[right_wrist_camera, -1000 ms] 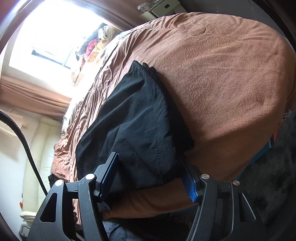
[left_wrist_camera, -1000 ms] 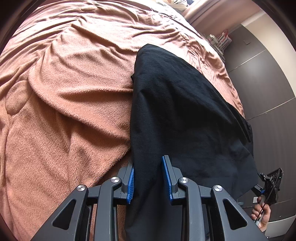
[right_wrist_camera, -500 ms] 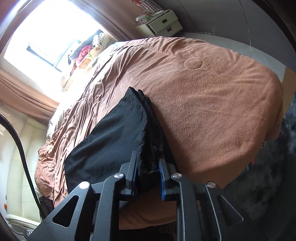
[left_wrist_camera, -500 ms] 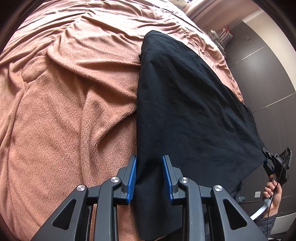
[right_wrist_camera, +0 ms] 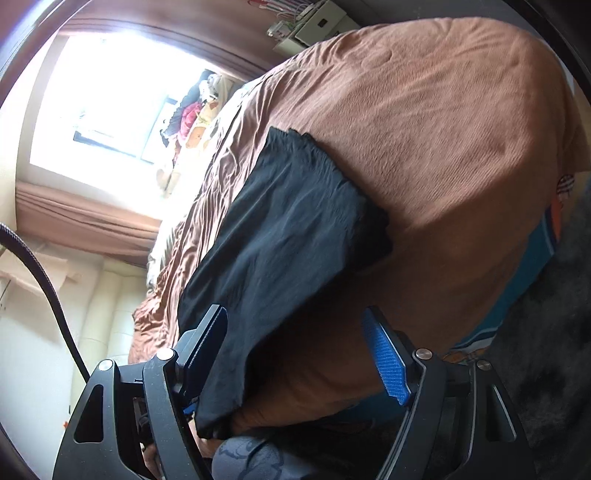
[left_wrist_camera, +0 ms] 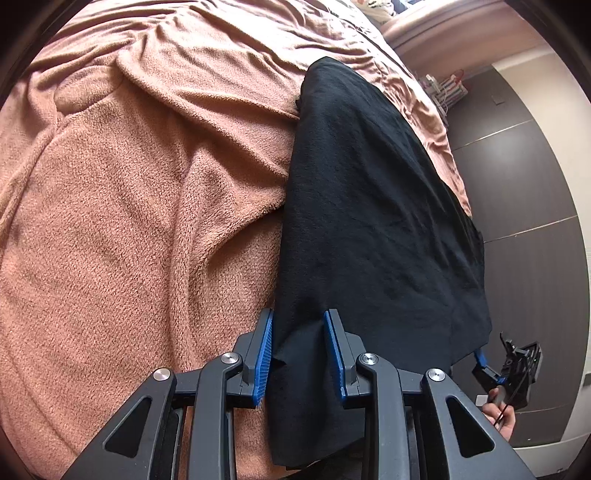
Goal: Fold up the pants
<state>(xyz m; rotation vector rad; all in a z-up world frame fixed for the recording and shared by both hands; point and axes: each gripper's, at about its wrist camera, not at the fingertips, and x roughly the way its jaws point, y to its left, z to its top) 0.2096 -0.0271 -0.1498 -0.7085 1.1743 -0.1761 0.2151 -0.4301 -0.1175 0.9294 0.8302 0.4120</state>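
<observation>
Black pants point(left_wrist_camera: 373, 206) lie flat on a brown blanket point(left_wrist_camera: 147, 221), with one end hanging over the bed's near edge. My left gripper point(left_wrist_camera: 298, 350) is shut on that near edge of the pants, cloth bunched between its blue pads. My right gripper point(right_wrist_camera: 299, 354) is open wide, its jaws far apart, over the pants point(right_wrist_camera: 288, 236) and the blanket edge point(right_wrist_camera: 443, 155); nothing is held. The right gripper also shows small at the pants' far corner in the left wrist view point(left_wrist_camera: 509, 369).
The bed ends at the right with a dark wardrobe wall point(left_wrist_camera: 524, 177) beyond. A bright window point(right_wrist_camera: 110, 96) and a white drawer unit point(right_wrist_camera: 317, 26) stand past the bed. Dark carpet point(right_wrist_camera: 554, 332) lies below the bed edge.
My right gripper has opened and let go of the pants, which dropped flat on the bed. My left gripper still holds its edge and has shifted a little.
</observation>
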